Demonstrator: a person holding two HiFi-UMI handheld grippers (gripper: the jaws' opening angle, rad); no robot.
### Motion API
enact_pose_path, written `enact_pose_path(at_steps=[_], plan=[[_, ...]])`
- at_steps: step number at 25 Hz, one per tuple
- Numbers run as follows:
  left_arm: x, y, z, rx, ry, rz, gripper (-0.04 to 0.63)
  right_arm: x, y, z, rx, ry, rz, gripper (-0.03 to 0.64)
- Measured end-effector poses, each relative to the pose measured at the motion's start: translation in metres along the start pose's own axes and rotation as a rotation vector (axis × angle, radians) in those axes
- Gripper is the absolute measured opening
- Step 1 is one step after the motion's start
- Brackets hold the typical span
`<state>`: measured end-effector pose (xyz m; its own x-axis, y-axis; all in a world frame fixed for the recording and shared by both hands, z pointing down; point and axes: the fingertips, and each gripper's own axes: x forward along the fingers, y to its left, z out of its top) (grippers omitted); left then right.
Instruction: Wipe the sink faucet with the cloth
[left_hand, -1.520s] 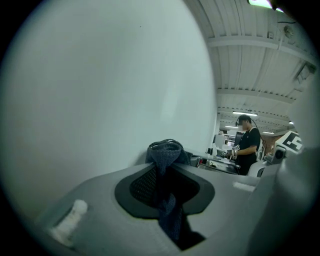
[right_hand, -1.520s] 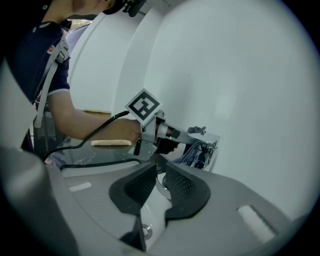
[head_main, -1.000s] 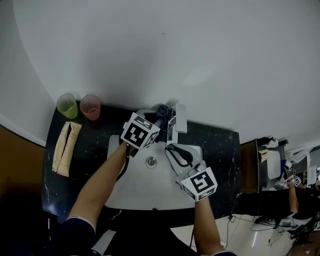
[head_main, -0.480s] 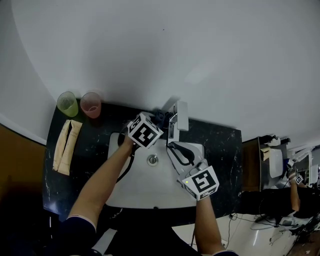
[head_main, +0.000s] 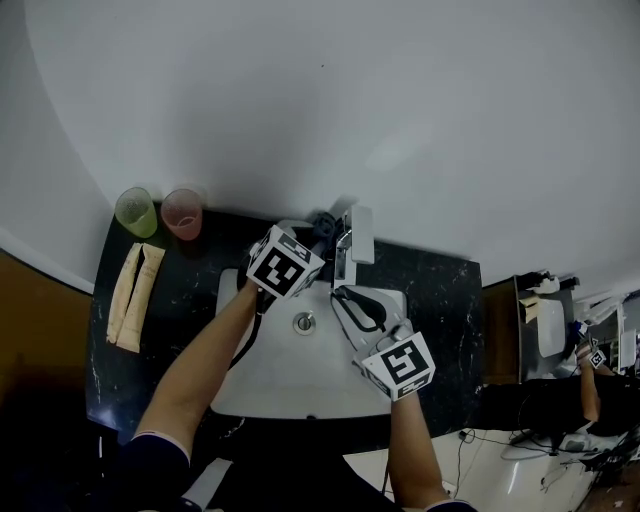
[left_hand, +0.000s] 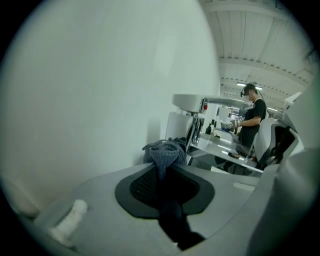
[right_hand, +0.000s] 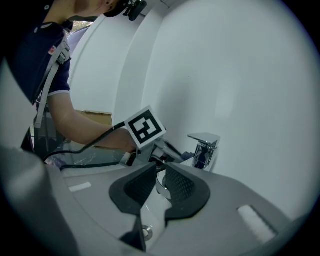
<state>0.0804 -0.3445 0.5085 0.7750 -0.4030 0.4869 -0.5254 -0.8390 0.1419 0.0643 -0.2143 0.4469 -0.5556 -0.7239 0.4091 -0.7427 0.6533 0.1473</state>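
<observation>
The chrome faucet (head_main: 346, 246) stands at the back of the white sink (head_main: 262, 378). My left gripper (head_main: 312, 233) is shut on a grey-blue cloth (head_main: 323, 221), which it holds against the left side of the faucet's base. In the left gripper view the cloth (left_hand: 163, 153) bunches out past the jaws, just left of the faucet (left_hand: 193, 104). My right gripper (head_main: 355, 306) hovers over the right half of the basin, jaws slightly apart with nothing between them. In its own view the right gripper (right_hand: 159, 176) points at the faucet (right_hand: 204, 148) and the left gripper's marker cube (right_hand: 145, 127).
A green cup (head_main: 134, 211) and a pink cup (head_main: 182, 212) stand at the back left of the dark countertop (head_main: 442, 292). A beige folded cloth (head_main: 133, 293) lies in front of them. The drain (head_main: 304, 322) sits mid-basin. A white wall rises right behind the faucet.
The left gripper rocked and rolled slightly with the cloth at the faucet's base and ends almost where it began. The right gripper kept still.
</observation>
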Motion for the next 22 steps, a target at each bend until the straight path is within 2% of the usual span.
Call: enact_pose_path(at_steps=[14,22], plan=[[-0.051,-0.017,0.081,-0.03,-0.225,-0.074,0.052,0.0,-0.003,-0.004,-0.001,-0.01,-0.003,0.061],[-0.07,-0.038,0.092,-0.001,-0.259,-0.111,0.052,0.0,-0.004,-0.004,0.008,-0.015,-0.001,0.061]])
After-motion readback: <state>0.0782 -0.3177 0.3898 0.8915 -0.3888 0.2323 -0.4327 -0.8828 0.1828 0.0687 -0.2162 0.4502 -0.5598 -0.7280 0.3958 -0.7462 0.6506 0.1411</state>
